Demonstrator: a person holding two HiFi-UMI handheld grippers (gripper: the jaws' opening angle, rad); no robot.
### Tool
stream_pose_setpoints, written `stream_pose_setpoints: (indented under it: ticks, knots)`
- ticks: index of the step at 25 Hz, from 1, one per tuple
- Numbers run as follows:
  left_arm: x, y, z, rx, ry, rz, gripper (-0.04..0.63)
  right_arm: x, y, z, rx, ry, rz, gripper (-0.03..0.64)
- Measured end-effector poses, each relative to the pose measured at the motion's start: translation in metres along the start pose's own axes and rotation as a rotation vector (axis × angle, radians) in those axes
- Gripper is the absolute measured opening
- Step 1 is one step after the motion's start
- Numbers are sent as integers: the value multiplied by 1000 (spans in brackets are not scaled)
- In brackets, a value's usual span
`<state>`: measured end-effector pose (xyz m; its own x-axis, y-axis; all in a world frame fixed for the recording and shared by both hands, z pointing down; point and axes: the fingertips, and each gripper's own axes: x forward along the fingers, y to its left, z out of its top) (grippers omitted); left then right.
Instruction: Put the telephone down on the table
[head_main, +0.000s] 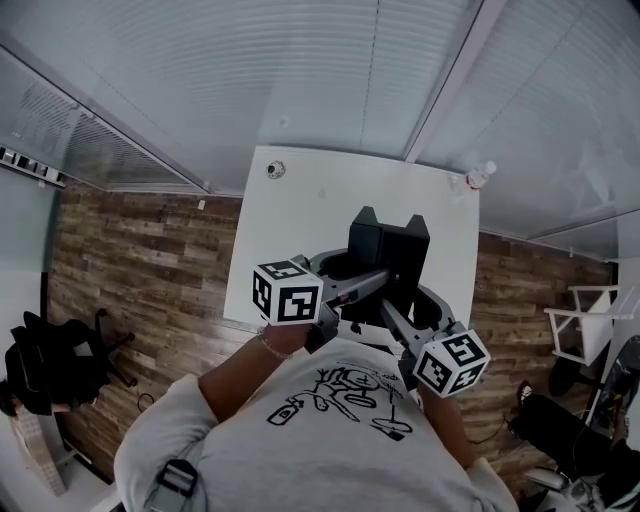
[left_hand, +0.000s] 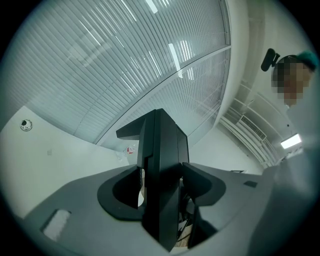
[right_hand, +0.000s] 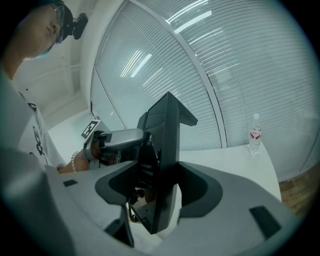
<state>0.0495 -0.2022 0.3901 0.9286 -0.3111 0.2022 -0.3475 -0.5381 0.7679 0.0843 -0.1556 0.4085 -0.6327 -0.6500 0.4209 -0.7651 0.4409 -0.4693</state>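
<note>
The black telephone (head_main: 388, 250) is held edge-up over the near part of the white table (head_main: 300, 215), gripped from both sides. My left gripper (head_main: 362, 284) is shut on its left side and my right gripper (head_main: 396, 318) on its right side. In the left gripper view the telephone (left_hand: 161, 165) fills the gap between the jaws of my left gripper (left_hand: 160, 186). In the right gripper view the telephone (right_hand: 164, 150) is pinched in my right gripper (right_hand: 160, 186), with the left gripper's arm (right_hand: 116, 140) behind it. Whether the phone touches the table is hidden.
A water bottle (head_main: 480, 176) stands at the table's far right corner, also in the right gripper view as the bottle (right_hand: 255, 133). A small round object (head_main: 275, 169) lies at the far left corner. A black chair (head_main: 55, 360) and a white frame (head_main: 585, 320) stand on the wooden floor.
</note>
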Motion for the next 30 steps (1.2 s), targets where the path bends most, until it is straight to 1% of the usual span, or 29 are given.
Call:
stream_pose_setpoints:
  ticks: [5,16,23,30]
  knots:
    - [13,-9,-11,0,10,5,250,-15,-10,-6,10,6,1,235]
    - [22,-8,-25,-9,25,5,250,-22,-18,-18,24,11,-11,235]
    - [24,9,-31,-22,49,-1,252,-10,-24,-29,46,23,-31,235]
    - [29,20,-49,-37,73,1,252,-8,-32,-48,69,35,-43,235]
